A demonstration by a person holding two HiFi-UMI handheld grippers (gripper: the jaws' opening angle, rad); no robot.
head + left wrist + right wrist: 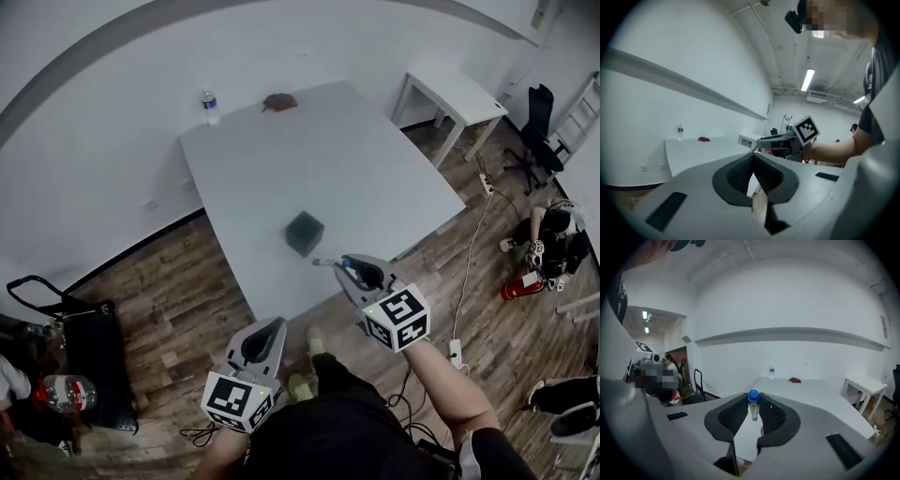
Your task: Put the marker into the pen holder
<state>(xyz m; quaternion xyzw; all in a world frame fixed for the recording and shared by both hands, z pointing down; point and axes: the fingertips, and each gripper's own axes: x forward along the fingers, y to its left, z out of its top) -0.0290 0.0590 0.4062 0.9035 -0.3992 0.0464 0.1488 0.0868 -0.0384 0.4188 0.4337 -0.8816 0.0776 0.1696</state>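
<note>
Marker (753, 409) sits pinched between our right gripper's (349, 268) jaws; our left gripper (752, 159) is closed on nothing. With the pen holder (305, 233) just ahead of the right jaws, we should stand the marker upright over its mouth before releasing.

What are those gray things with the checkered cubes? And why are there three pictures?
A person holds two pinching tools called grippers, one in each hand. One picture comes from a camera on the person's head, looking down. The other two come from cameras riding on the grippers. The right gripper pinches a marker with a blue cap. The left gripper is shut on nothing. On the white table are a dark pen holder, a water bottle and something red.
</note>
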